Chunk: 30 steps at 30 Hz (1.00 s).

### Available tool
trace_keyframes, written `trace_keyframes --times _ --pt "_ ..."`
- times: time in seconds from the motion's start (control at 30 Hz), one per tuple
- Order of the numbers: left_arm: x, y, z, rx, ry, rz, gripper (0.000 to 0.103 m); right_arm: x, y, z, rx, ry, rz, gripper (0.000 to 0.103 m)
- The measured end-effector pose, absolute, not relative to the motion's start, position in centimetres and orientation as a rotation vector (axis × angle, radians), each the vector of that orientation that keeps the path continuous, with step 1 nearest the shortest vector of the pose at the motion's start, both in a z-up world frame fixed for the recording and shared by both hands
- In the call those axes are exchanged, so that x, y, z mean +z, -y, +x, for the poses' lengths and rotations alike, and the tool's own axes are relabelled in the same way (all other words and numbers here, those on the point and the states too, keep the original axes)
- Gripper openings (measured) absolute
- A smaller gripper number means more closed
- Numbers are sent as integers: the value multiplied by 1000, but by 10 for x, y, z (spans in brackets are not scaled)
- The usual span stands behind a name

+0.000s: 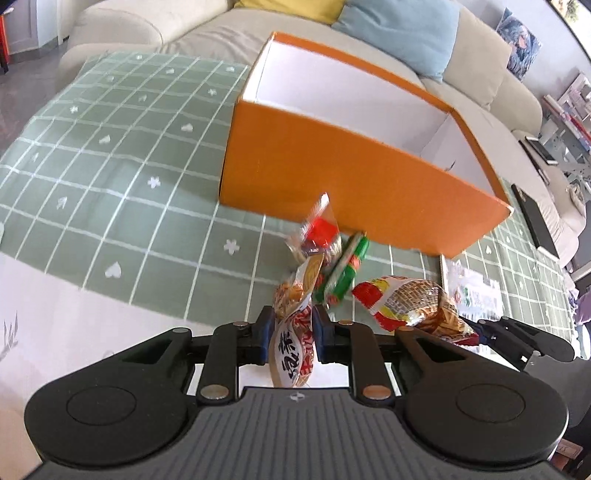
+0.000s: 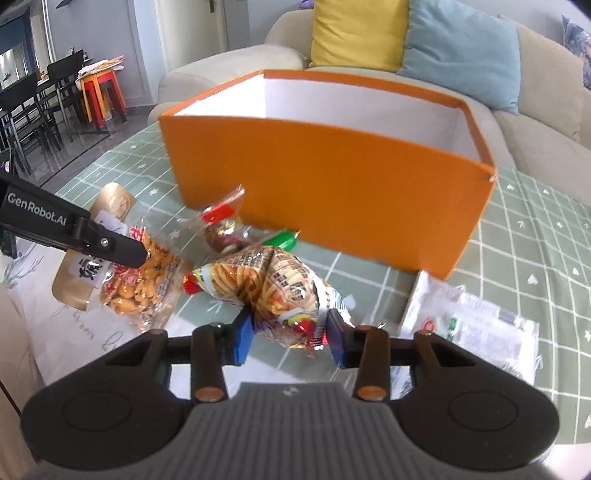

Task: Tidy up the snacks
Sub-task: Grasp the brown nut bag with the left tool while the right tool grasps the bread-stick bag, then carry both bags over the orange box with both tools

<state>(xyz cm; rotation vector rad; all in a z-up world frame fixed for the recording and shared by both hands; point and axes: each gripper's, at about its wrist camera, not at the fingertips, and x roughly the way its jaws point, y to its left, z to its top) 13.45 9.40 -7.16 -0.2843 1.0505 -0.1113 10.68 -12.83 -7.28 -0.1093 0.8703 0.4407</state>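
Note:
An open orange box (image 1: pixel 354 184) with a white inside stands on the green checked cloth; it also shows in the right wrist view (image 2: pixel 332 192). My left gripper (image 1: pixel 293 325) is shut on a bag of orange fried snacks (image 1: pixel 295 347), seen in the right wrist view (image 2: pixel 136 280) held off the table. My right gripper (image 2: pixel 290 332) is shut on a bag of stick snacks (image 2: pixel 273 284), which also shows in the left wrist view (image 1: pixel 410 299). A small clear packet with a red label (image 1: pixel 319 232) and a green packet (image 1: pixel 347 269) lie just in front of the box.
A white flat packet (image 2: pixel 476 325) lies on the cloth to the right. A beige sofa (image 1: pixel 155 26) with yellow and blue cushions stands behind the table. Dining chairs and red stools (image 2: pixel 99 92) stand far left.

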Motion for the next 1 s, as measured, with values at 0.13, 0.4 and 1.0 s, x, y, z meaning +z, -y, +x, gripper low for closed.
trace_keyframes --times 0.13,0.4,1.0 --pt "-79 -88 131 -112 -1082 -256 29 -79 126 104 465 -917 -75 39" --pt "-84 -73 126 -98 -1062 -152 36 -82 124 100 476 -931 -73 39" --pt "-52 -61 113 -104 -926 -157 27 -51 143 96 447 -867 -21 39"
